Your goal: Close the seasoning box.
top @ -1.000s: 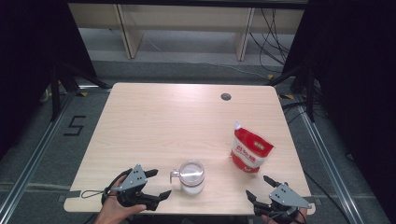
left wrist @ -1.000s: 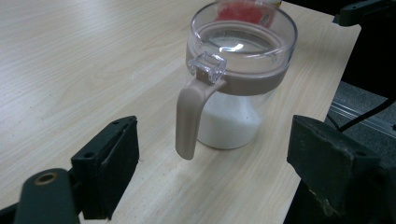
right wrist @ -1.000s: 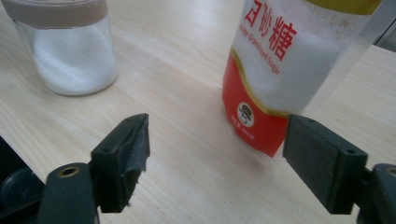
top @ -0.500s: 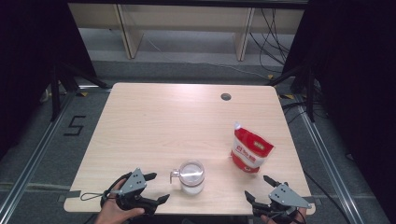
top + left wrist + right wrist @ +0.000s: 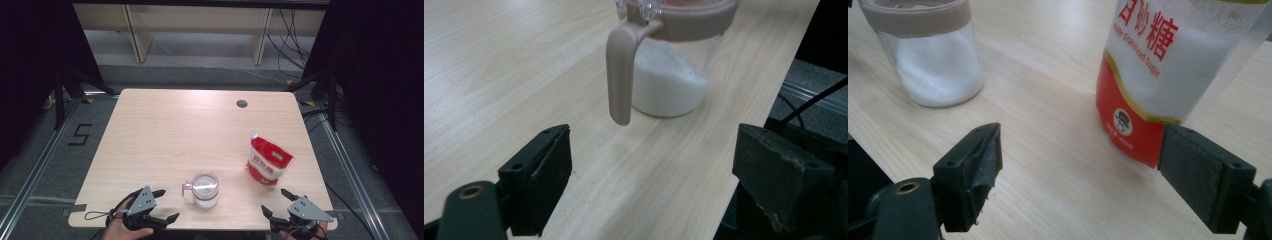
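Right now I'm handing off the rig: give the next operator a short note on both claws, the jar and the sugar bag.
Left claw: open, empty, at the near edge, aimed at the jar handle.
Right claw: open, empty, at the near right corner, facing the sugar bag.
Jar: upright near the front edge, lid on, partly filled with white granules.
Sugar bag: upright, right of the jar, apart from it.
Done: nothing gripped.
Left: probably grasp handle and bag, then pour.
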{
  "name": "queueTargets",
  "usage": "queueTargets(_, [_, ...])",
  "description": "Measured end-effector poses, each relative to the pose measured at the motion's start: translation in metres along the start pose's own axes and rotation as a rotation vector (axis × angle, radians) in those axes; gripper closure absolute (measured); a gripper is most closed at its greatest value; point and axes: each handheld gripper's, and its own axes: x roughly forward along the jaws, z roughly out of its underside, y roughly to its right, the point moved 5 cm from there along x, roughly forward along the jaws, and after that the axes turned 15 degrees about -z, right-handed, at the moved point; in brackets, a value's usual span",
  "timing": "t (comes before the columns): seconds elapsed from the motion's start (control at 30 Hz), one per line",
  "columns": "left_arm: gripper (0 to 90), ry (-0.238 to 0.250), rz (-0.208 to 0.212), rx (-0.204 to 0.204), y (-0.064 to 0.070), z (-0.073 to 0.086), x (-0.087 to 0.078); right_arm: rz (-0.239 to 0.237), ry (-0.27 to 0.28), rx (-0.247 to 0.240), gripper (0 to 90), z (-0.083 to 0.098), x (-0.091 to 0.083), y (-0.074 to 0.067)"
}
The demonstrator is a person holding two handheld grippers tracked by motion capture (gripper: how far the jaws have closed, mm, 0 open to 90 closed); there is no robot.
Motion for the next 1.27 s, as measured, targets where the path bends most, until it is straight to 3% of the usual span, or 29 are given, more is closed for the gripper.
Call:
queueTargets(0.03, [15.8, 0.004, 0.009, -0.018, 0.002, 0.001, 0.0, -0.005, -0.003, 0.007, 18.6, 0.0, 0.0, 0.0])
queueTargets(0.07, [15.8, 0.001, 0.017, -0.01, 0.003, 0.002, 0.0, -0.022, -0.004, 0.002, 18.5, 0.0, 0.001, 0.001])
queueTargets(0.1, [15.7, 0.008, 0.014, -0.02, 0.004, 0.003, 0.001, -0.006, -0.012, -0.01, 18.0, 0.001, 0.001, 0.002])
queueTargets(0.17, [15.7, -0.009, 0.014, -0.01, 0.004, 0.004, 0.0, -0.002, -0.02, 0.01, 17.6, 0.002, 0.001, 0.0])
queueTargets(0.2, [15.8, -0.007, 0.006, 0.006, 0.003, 0.006, 0.001, -0.005, -0.017, -0.007, 17.1, 0.002, 0.001, 0.002])
queueTargets(0.27, [15.8, -0.001, 0.013, -0.02, 0.005, 0.006, 0.002, -0.005, -0.03, 0.018, 15.8, 0.005, 0.003, 0.0])
queueTargets(0.3, [15.8, -0.016, 0.007, -0.002, 0.003, 0.008, 0.002, -0.008, -0.043, 0.015, 15.8, 0.007, 0.004, 0.001])
queueTargets(0.33, [15.8, -0.014, 0.013, -0.015, 0.004, 0.008, 0.002, -0.004, -0.045, -0.033, 15.8, 0.007, 0.005, 0.005])
queueTargets(0.37, [15.8, -0.014, 0.006, -0.015, 0.004, 0.008, 0.002, -0.008, -0.062, 0.029, 15.8, 0.011, 0.004, 0.001])
queueTargets(0.4, [15.8, -0.022, -0.004, -0.001, 0.001, 0.009, 0.002, -0.008, -0.062, 0.029, 15.8, 0.011, 0.004, 0.001])
queueTargets(0.47, [15.8, -0.017, 0.003, -0.021, 0.003, 0.009, 0.002, -0.022, -0.057, -0.001, 15.8, 0.01, 0.004, 0.004])
queueTargets(0.53, [15.8, -0.022, 0.0, -0.013, 0.002, 0.009, 0.002, -0.026, -0.046, 0.003, 15.7, 0.01, 0.005, 0.005])
queueTargets(0.57, [15.8, -0.023, -0.003, -0.011, 0.002, 0.009, 0.003, -0.01, -0.046, -0.034, 15.7, 0.01, 0.005, 0.007])
queueTargets(0.7, [15.8, -0.032, -0.005, 0.008, 0.001, 0.01, 0.002, -0.025, -0.039, -0.039, 15.7, 0.009, 0.006, 0.006])
queueTargets(0.77, [15.8, -0.013, 0.002, -0.029, 0.004, 0.009, 0.003, -0.027, -0.04, -0.041, 15.8, 0.009, 0.006, 0.006])
queueTargets(0.9, [15.8, -0.02, 0.001, -0.004, 0.002, 0.009, 0.002, -0.025, -0.043, -0.013, 15.7, 0.01, 0.006, 0.005])
queueTargets(0.93, [15.8, -0.02, 0.002, -0.006, 0.002, 0.009, 0.002, -0.02, -0.035, -0.033, 15.8, 0.009, 0.006, 0.006])
queueTargets(1.0, [15.8, -0.023, -0.001, -0.012, 0.002, 0.009, 0.003, -0.026, -0.045, -0.007, 15.7, 0.01, 0.005, 0.005])
queueTargets(1.03, [15.8, -0.028, -0.009, 0.01, 0.0, 0.009, 0.003, -0.024, -0.043, -0.005, 15.8, 0.01, 0.005, 0.005])
queueTargets(1.1, [15.8, -0.02, -0.005, -0.019, 0.001, 0.009, 0.003, -0.015, -0.034, -0.03, 15.7, 0.009, 0.005, 0.007])
queueTargets(1.13, [15.8, -0.019, -0.009, -0.018, 0.001, 0.009, 0.003, -0.014, -0.045, -0.001, 15.7, 0.01, 0.004, 0.006])
queueTargets(1.27, [15.8, -0.018, -0.007, -0.025, 0.001, 0.009, 0.003, -0.001, -0.036, -0.036, 15.7, 0.009, 0.004, 0.009])
